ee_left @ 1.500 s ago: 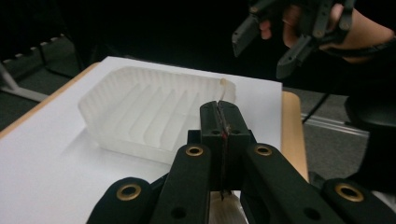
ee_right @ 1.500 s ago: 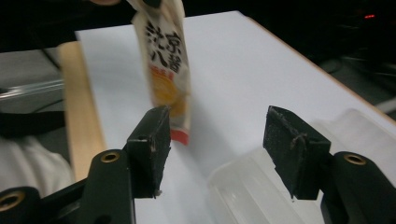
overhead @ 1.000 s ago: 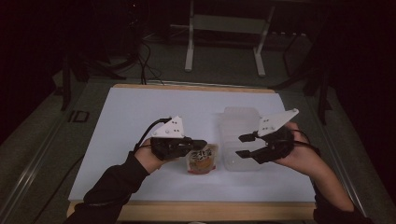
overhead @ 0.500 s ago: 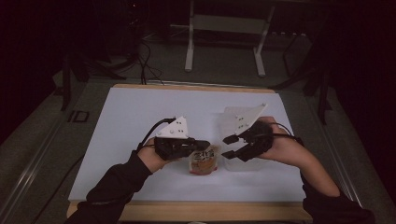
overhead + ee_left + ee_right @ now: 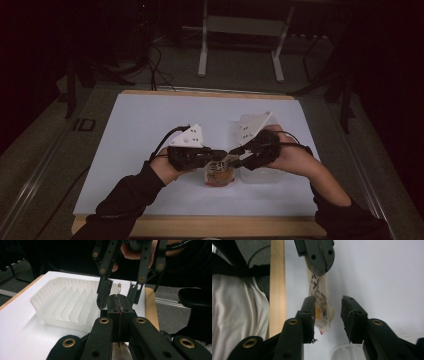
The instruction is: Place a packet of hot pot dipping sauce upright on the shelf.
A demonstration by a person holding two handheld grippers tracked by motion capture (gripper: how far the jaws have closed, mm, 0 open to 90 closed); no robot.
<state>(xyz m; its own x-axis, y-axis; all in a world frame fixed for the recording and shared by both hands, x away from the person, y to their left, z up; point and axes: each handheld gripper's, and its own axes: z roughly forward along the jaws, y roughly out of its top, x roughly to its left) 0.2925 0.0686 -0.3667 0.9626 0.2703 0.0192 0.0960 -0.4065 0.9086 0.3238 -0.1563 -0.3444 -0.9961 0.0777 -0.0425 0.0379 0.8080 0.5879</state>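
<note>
Here the packet [image 5: 320,307] hangs just above the desk [image 5: 150,130], my left gripper [image 5: 117,305] clamped on its top so my right gripper [image 5: 328,305], fingers apart, can grab it (to tear, probably) beside the tray [image 5: 65,303].

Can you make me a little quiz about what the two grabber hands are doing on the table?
1. True or false: the left gripper has its fingers closed on the printed snack packet.
2. Which one is open? A) left gripper B) right gripper
3. Fill the gap: the clear ribbed plastic tray rests on the white ____.

Key:
1. True. In the right gripper view the left gripper pinches the packet's top and the packet hangs down from it.
2. B. Its fingers stand apart, with the packet by one of them.
3. Table. The tray sits to the right of the packet in the high view.
</note>
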